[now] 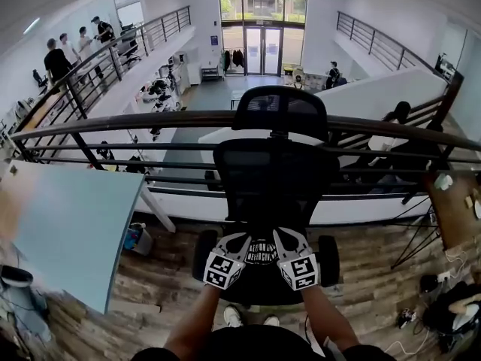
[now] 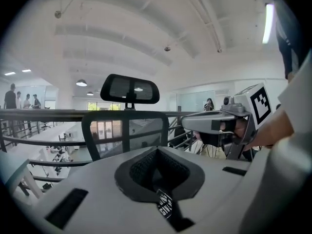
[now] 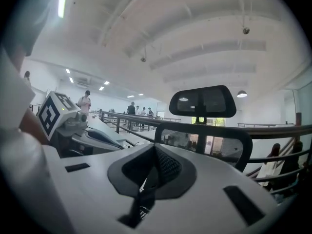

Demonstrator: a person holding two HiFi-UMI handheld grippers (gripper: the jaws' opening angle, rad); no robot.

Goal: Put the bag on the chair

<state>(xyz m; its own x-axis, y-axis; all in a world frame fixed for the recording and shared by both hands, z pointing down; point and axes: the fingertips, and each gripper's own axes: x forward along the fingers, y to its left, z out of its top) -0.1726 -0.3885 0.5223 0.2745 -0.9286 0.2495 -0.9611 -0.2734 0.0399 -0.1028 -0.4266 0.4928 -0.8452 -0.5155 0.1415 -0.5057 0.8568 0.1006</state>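
Black printed bag (image 1: 261, 253), clamped by left tool (image 2: 157, 178) and right tool (image 3: 153, 173) alike, over the chair (image 1: 270, 173) seat.

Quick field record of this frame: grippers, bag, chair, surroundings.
left gripper: shut on the bag
right gripper: shut on the bag, close beside the left one
bag: black with white print, held between both grippers above the seat; contact with the seat cannot be told
chair: black mesh back with headrest, facing the person
railing: directly behind the chair
table: pale blue, left of the chair
status: bag not yet released
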